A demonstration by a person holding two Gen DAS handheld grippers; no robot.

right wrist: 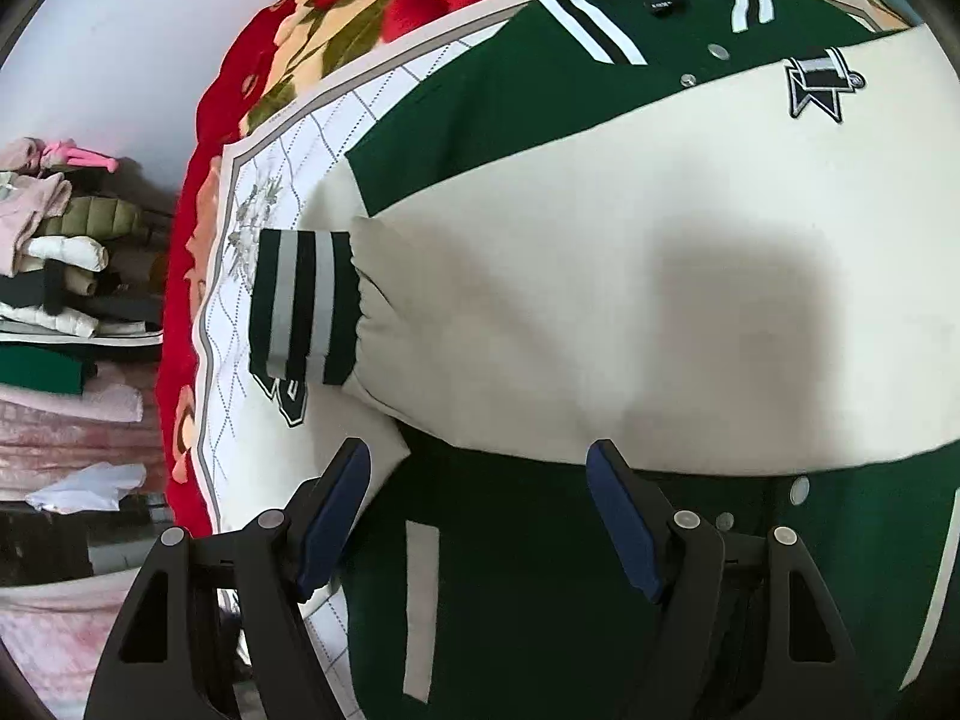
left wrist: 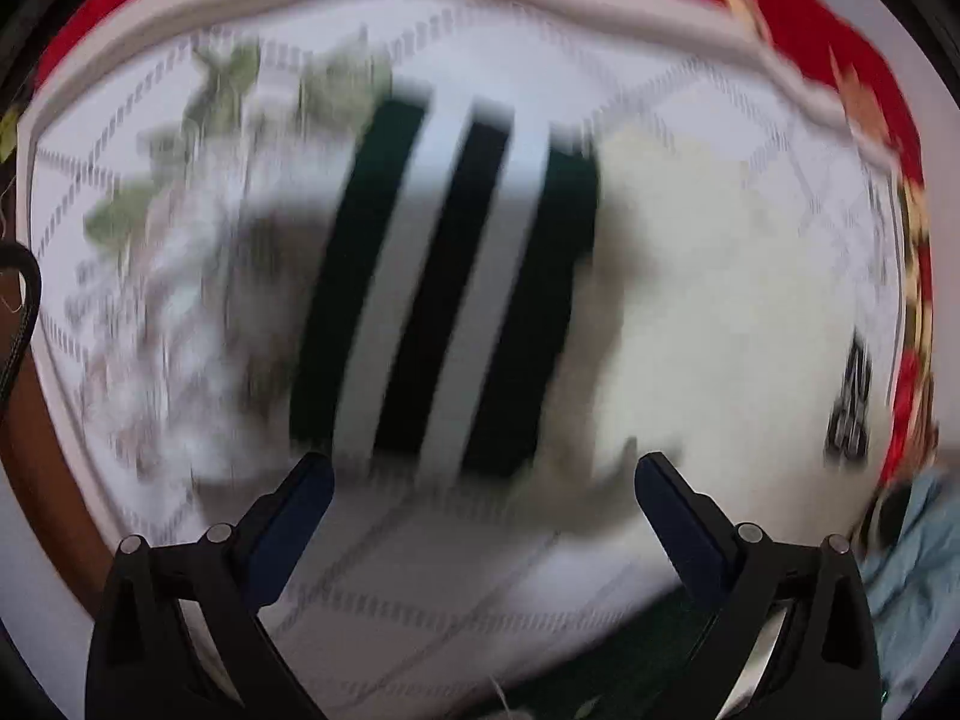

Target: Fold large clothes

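Right wrist view is filled by a green and cream jacket (right wrist: 600,276), which is spread flat on a white quilted sheet (right wrist: 270,180). Beneath the sheet a red flowered blanket (right wrist: 360,6) is seen, running along the far edge. One cream sleeve (right wrist: 540,312) is laid across the jacket's body, and its striped cuff (right wrist: 303,306) reaches past the jacket's edge onto the sheet. A star-shaped badge (right wrist: 819,84) and several snap buttons (right wrist: 717,51) are seen near the striped collar (right wrist: 591,24). To the left, off the bed, a stack of folded clothes (right wrist: 54,276) is visible. The right gripper (right wrist: 480,510) is held above the green lower part of the jacket, tilted downward; its jaws are spread wide and nothing is clamped between them.

Left wrist view is heavily blurred. The left gripper (left wrist: 483,480) is pointed steeply down at the sheet (left wrist: 150,300), with the striped cuff (left wrist: 444,282) lying just ahead of its fingertips and the cream sleeve (left wrist: 720,300) stretching off to the right. Its jaws are also set wide apart, and no cloth is gripped. The red blanket (left wrist: 840,18) is seen around the sheet's upper edge, and a patch of pale blue cloth (left wrist: 918,570) is glimpsed at the lower right.
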